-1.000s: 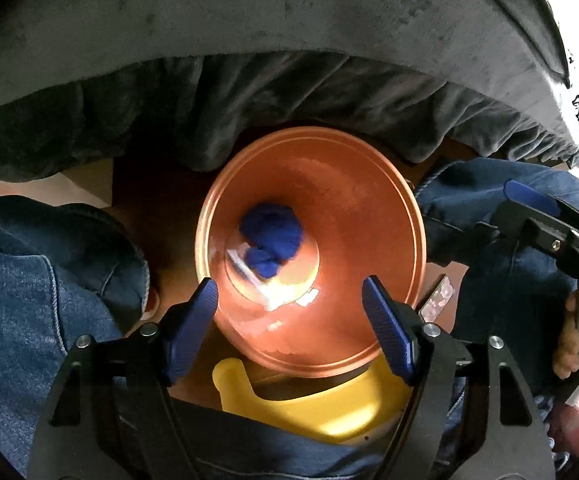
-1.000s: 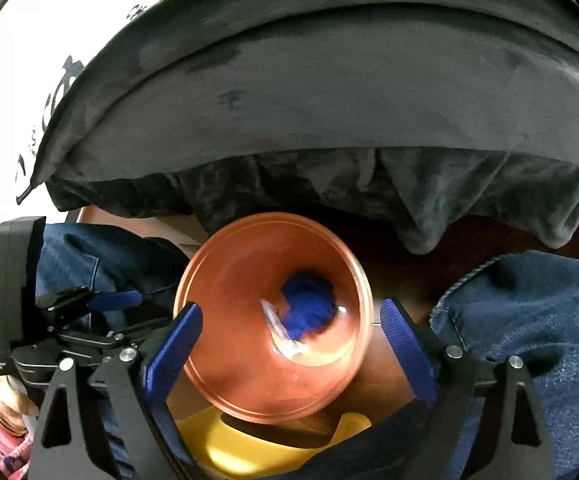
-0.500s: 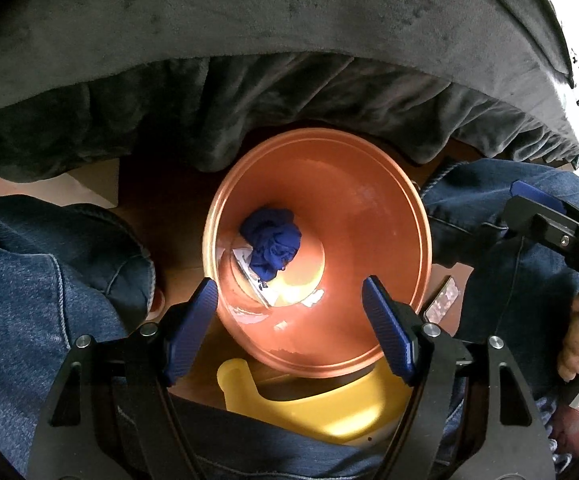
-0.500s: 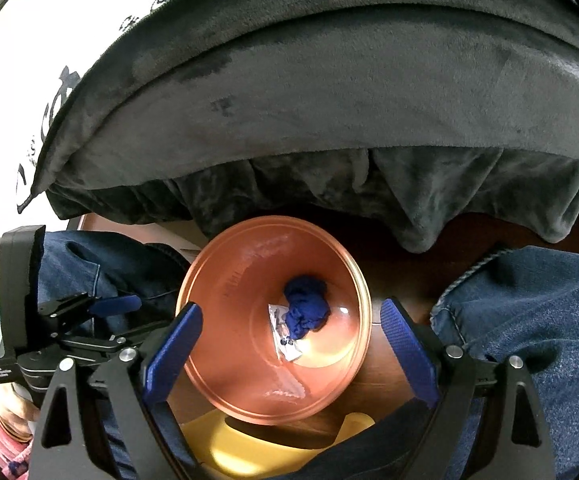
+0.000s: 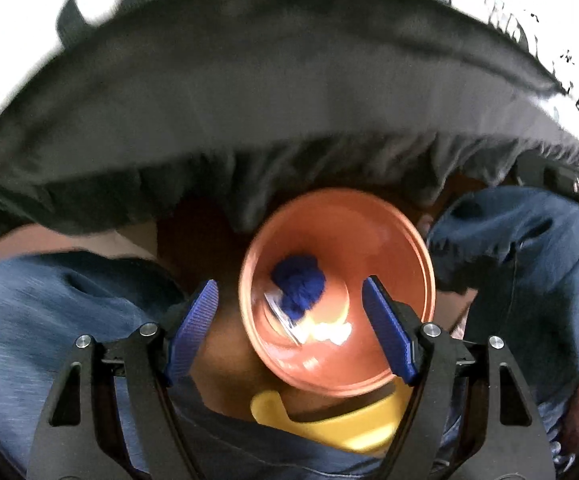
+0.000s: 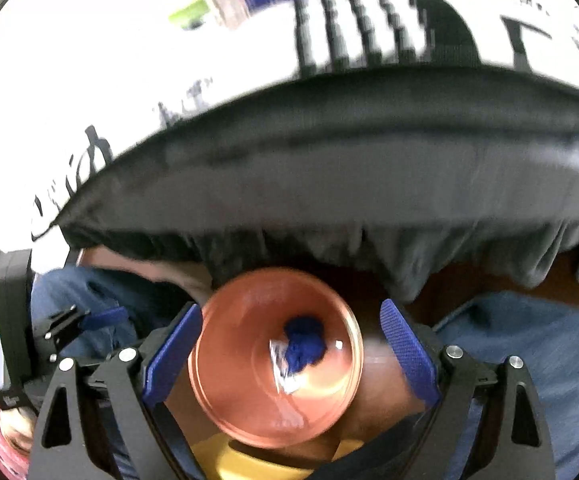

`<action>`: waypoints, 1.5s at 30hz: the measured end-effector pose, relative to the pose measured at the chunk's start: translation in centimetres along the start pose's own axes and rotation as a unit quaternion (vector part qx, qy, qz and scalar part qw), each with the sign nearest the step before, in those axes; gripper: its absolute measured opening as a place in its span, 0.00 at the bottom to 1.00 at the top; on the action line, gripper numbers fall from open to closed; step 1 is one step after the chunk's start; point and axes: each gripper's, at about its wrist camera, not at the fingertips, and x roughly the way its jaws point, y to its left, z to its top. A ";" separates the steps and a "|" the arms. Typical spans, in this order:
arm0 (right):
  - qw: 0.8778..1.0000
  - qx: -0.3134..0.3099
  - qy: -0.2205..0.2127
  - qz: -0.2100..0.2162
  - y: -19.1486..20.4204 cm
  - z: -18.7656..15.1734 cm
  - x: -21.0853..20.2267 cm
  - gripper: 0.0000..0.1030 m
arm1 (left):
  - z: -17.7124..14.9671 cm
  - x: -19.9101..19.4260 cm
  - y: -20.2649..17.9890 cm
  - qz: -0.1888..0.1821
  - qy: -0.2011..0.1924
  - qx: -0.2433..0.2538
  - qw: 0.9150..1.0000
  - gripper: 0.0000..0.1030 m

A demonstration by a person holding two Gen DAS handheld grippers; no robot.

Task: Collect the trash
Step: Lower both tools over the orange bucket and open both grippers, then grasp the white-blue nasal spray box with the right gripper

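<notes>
An orange bin (image 5: 393,236) (image 6: 245,320) stands on the floor between a person's knees. At its bottom lie a crumpled blue wad (image 5: 299,284) (image 6: 303,344) and a clear wrapper (image 5: 279,314) (image 6: 283,372). My left gripper (image 5: 289,320) hangs open above the bin with nothing between its blue pads. My right gripper (image 6: 291,354) is open too, also above the bin and empty. The left gripper (image 6: 89,320) shows at the left edge of the right wrist view.
A dark grey cloth-covered table edge (image 5: 289,120) (image 6: 369,168) hangs over the bin's far side. Blue jeans legs (image 5: 49,312) (image 6: 549,360) flank the bin. A yellow plastic object (image 5: 341,424) lies at the bin's near side. A white printed tabletop (image 6: 129,60) lies beyond.
Both grippers have risen away from the bin, which now looks smaller. More of the grey cloth and the white tabletop has come into view.
</notes>
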 end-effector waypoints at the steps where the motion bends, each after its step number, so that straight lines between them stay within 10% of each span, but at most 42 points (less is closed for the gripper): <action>1: 1.000 0.000 -0.016 -0.003 0.3 1.1 -0.7 0.89 | 0.4 -1.1 0.1 0.011 -0.019 -0.001 1.000 0.71; 9: 0.990 0.072 -0.115 0.034 2.5 10.1 -3.5 0.95 | 2.0 -6.8 0.6 0.037 -0.111 -0.017 0.993 0.79; 19: 0.982 0.158 -0.082 -0.067 2.4 19.5 0.5 0.95 | 1.6 -7.9 1.9 0.030 -0.127 -0.035 0.991 0.80; 23: 0.980 0.160 -0.072 -0.091 1.8 19.7 2.3 0.91 | 1.3 -8.0 2.3 0.029 -0.130 -0.040 0.990 0.80; 29: 0.981 0.142 -0.094 -0.088 1.4 18.6 1.2 0.56 | 1.2 -8.2 2.8 0.029 -0.133 -0.052 0.989 0.80; 45: 0.977 0.106 -0.184 -0.024 -0.9 12.7 -7.7 0.55 | 12.1 -11.0 -2.3 0.021 -0.228 0.025 0.973 0.80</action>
